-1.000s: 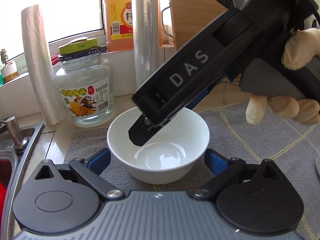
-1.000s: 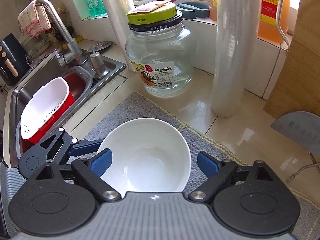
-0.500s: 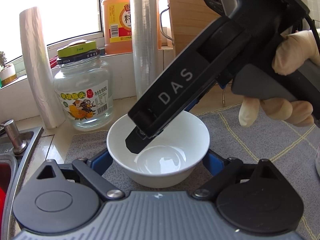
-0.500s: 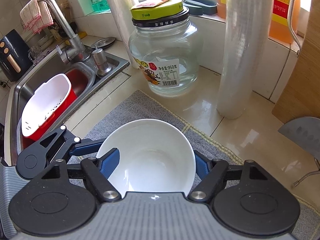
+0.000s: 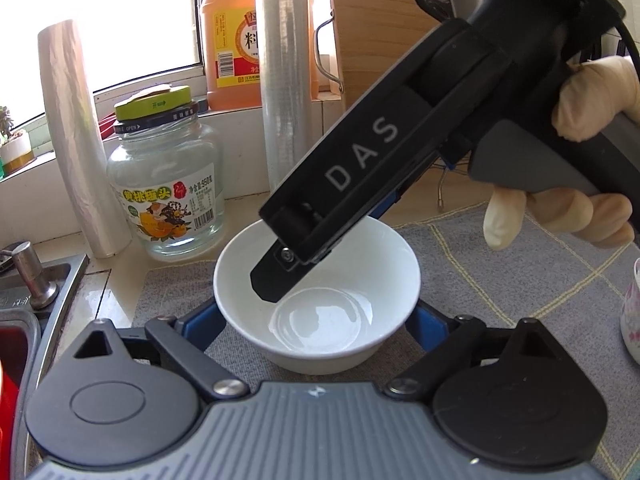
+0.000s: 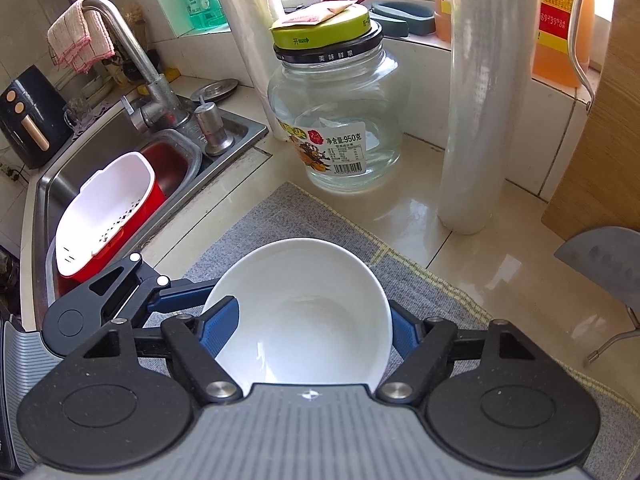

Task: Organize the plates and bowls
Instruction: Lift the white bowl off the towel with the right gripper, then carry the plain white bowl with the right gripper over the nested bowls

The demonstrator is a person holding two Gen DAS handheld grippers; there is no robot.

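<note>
With your right gripper [image 6: 307,334] clamped on the white bowl [image 6: 304,312], its blue pads [image 6: 220,326] press the bowl from both sides: the left pad lies against the inner wall just under the rim, while the right pad shows only as a sliver behind the far edge. Your left gripper [image 5: 316,322] stands wide, its blue fingers [image 5: 200,322] flanking the lower wall of the same bowl [image 5: 360,280]; you cannot tell from either view whether they touch it.

The bowl is plain glossy white, round and deep, with a small flat bottom that reflects window light. It is empty. It sits on a grey cloth mat [image 5: 500,280] with thin yellow lines, on a pale counter beside a steel sink [image 6: 80,172].

From the left wrist view, the black body of your right gripper [image 5: 360,184], lettered "DAS", slants down into the bowl and hides part of its inner wall. Your gloved right hand [image 5: 568,160] holds the handle at the upper right.

Behind the bowl stand a clear glass jar [image 6: 340,120] with a green lid, two upright rolls of plastic film [image 6: 476,100], and an orange bottle [image 5: 232,40] on the sill. The near edge of the bowl is cut off by each gripper's grey body. At the right edge of the left view, a flowered white object [image 5: 632,312] is mostly out of frame.
</note>
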